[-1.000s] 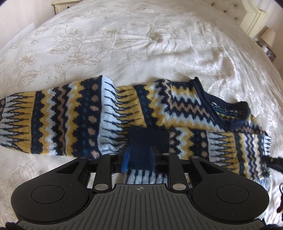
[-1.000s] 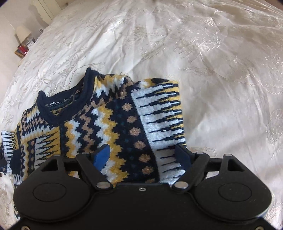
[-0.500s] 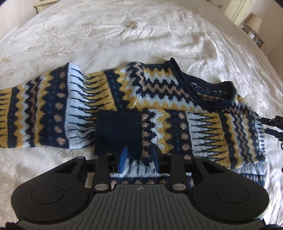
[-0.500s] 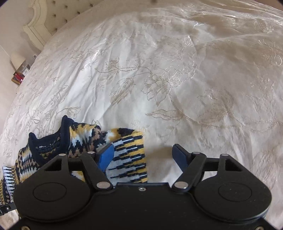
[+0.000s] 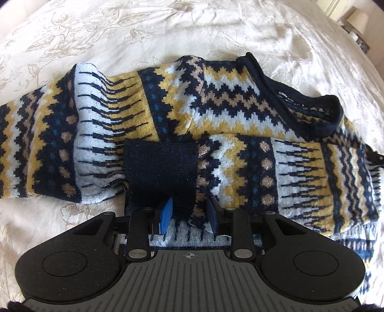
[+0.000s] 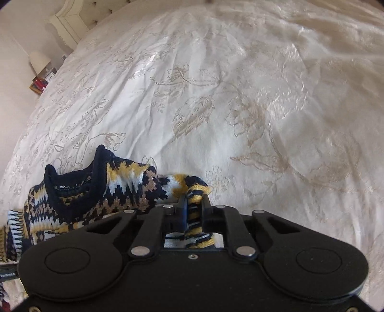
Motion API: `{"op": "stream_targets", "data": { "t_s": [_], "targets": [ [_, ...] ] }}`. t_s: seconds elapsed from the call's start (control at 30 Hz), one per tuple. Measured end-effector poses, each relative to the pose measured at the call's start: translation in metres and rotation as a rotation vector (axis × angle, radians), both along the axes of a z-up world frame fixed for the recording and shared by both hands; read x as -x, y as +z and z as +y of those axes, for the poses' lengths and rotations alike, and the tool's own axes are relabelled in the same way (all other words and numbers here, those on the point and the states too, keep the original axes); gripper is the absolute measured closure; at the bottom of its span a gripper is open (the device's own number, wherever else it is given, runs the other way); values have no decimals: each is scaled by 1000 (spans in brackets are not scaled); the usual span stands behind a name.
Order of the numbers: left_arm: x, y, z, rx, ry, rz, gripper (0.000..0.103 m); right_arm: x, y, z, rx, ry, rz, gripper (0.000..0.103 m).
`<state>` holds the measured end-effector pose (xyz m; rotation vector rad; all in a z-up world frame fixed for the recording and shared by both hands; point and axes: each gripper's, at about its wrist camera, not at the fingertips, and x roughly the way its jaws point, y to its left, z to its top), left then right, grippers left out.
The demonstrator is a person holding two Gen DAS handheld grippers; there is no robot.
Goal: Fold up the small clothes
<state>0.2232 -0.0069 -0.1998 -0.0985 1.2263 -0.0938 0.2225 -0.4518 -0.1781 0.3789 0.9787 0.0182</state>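
A small knit sweater (image 5: 216,115) in navy, yellow and white zigzag bands lies on the bed, its sleeve folded across the body with the navy cuff (image 5: 160,172) in the middle. My left gripper (image 5: 189,213) is open, its blue pads on either side of the cuff's near edge. In the right wrist view the sweater (image 6: 96,189) shows its navy collar, and my right gripper (image 6: 193,206) is shut on a bunched edge of the sweater near the shoulder.
The cream embroidered bedspread (image 6: 240,96) spreads all round. A headboard (image 6: 72,21) and a bedside table with a lamp (image 6: 39,62) stand at the far left of the right wrist view. The lamp also shows in the left wrist view (image 5: 357,21).
My left gripper opened, released the navy cuff on the sweater body and moved closer. My right gripper slid to the sweater's edge and shut on it.
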Motion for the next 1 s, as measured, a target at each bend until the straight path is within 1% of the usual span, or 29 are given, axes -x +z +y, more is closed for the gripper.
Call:
{"op": "stream_targets", "data": {
  "t_s": [0.03, 0.07, 0.13, 0.2, 0.23, 0.27, 0.3, 0.33, 0.37, 0.4, 0.43, 0.47, 0.5, 0.53, 0.57, 0.6, 0.67, 0.83, 1.0],
  "targets": [
    [-1, 0, 0, 0, 0, 1, 72, 4, 8, 4, 57, -10, -7, 86],
    [-1, -1, -1, -1, 1, 1, 71, 7, 12, 4, 81, -24, -9, 87],
    [-2, -2, -1, 2, 2, 0, 69, 10, 8, 0, 97, -56, 14, 87],
    [-3, -2, -3, 11, -7, 3, 60, 7, -5, -5, 82, -62, 58, 86],
    [-3, -2, -4, 10, -12, 5, 58, 5, -7, -5, 81, -61, 60, 84],
    [-4, -2, -6, 8, -18, 8, 55, 4, -7, -4, 95, -60, 57, 80],
    [-5, -3, -7, 10, -24, 12, 49, 4, -6, -4, 104, -62, 49, 65],
    [-6, -3, -8, 24, -32, 13, 44, 4, -2, -4, 119, -74, 43, 55],
    [-6, -3, -8, 47, -42, 13, 32, 7, 3, -2, 134, -89, 31, 37],
    [-6, -4, -8, 78, -59, 12, 25, 11, 10, 0, 140, -99, 5, 21],
    [-5, -4, -9, 90, -69, 8, 21, 16, 18, 1, 143, -99, -19, 19],
    [-3, -3, -10, 86, -75, 1, 21, 21, 24, 4, 148, -94, -34, 19],
    [-1, -1, -9, 87, -77, -8, 21, 26, 31, 9, 158, -84, -46, 17],
    [2, 1, -8, 91, -73, -16, 21, 32, 38, 14, 166, -72, -56, 14],
    [7, 4, -6, 95, -60, -25, 21, 38, 44, 18, 166, -61, -66, 7],
    [12, 7, -2, 100, -45, -33, 21, 45, 51, 24, 156, -49, -79, 4],
    [25, 14, 9, 117, -9, -47, 21, 60, 59, 34, 126, -35, -88, 0],
    [55, 25, 51, 135, 80, -49, 21, 93, 65, 68, 40, 19, -48, 0],
    [83, 38, 121, 106, 204, -71, 21, 126, 61, 110, -11, 78, -11, 0]
  ]
}}
